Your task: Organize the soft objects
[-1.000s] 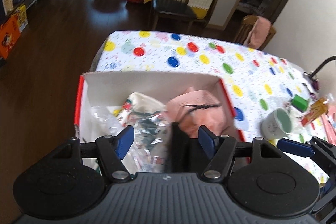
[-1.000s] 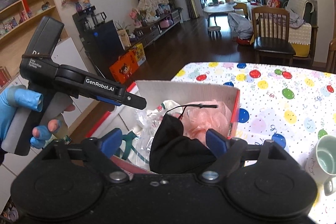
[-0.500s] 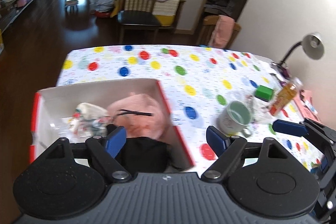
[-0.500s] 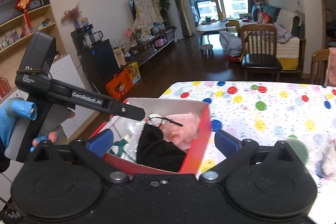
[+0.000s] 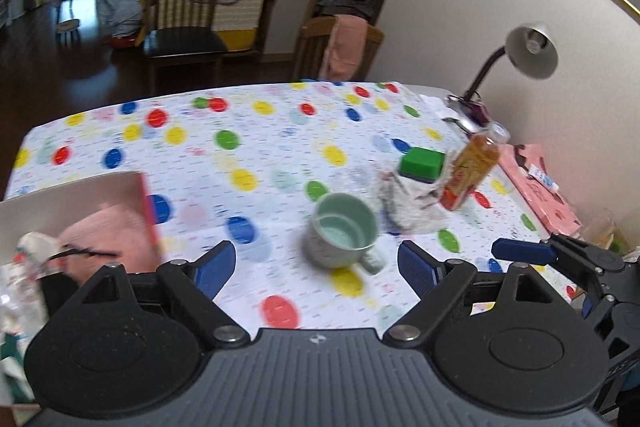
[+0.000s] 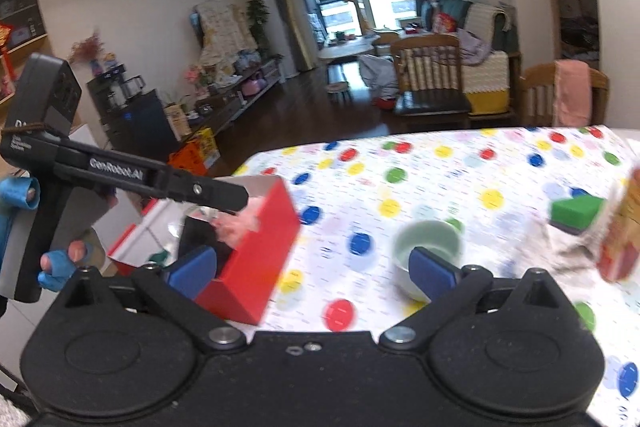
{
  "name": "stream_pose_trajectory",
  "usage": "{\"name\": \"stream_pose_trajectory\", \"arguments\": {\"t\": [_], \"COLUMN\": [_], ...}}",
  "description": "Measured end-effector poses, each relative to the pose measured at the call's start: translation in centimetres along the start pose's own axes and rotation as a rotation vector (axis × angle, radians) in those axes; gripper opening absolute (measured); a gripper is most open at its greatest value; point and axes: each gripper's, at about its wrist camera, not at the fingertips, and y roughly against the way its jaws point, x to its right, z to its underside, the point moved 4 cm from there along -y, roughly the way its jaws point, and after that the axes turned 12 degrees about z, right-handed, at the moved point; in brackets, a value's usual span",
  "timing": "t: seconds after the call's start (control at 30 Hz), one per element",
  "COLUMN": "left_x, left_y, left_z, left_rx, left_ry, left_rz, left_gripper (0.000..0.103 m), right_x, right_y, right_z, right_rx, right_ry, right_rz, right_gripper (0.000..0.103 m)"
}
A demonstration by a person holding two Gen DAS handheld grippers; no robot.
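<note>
Left tongs (image 5: 316,263) are opening, right tongs (image 6: 314,263) wide apart, both empty above the tabletop (image 5: 280,147). The pink soft cloth (image 5: 108,231) lies inside the red box (image 6: 260,247).

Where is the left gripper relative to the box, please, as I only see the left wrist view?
Observer: The left gripper seems to hang just above the box, at its red wall; its fingers are opening, with nothing between them.
Operator: Who holds it?
Observer: A hand in a blue glove grips its handle.
Operator: Is the right gripper free?
Observer: Yes, the right gripper is wide open and empty.
</note>
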Motion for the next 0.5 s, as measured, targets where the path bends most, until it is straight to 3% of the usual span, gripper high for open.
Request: {"name": "stream_pose_trajectory", "arguments": {"t": [0.27,0.5], "left_x": [5.0,8.3], "left_y": [-7.4,-14.6], "left_z": [-1.8,-4.1], "left_rx": [-0.057,-0.13], "left_ry": [-0.029,-0.056], "left_rz": [0.066,0.071], "left_gripper": [0.091,0.091], "right_x": [6.7,12.4], "right_y": [0.0,-0.9], "right_z": [1.9,3.4], "right_rx": [-0.021,-0.046], "right_ry": [-0.02,-0.042], "right_rz": [0.082,0.137], "right_gripper": [0.103,0.103]}}
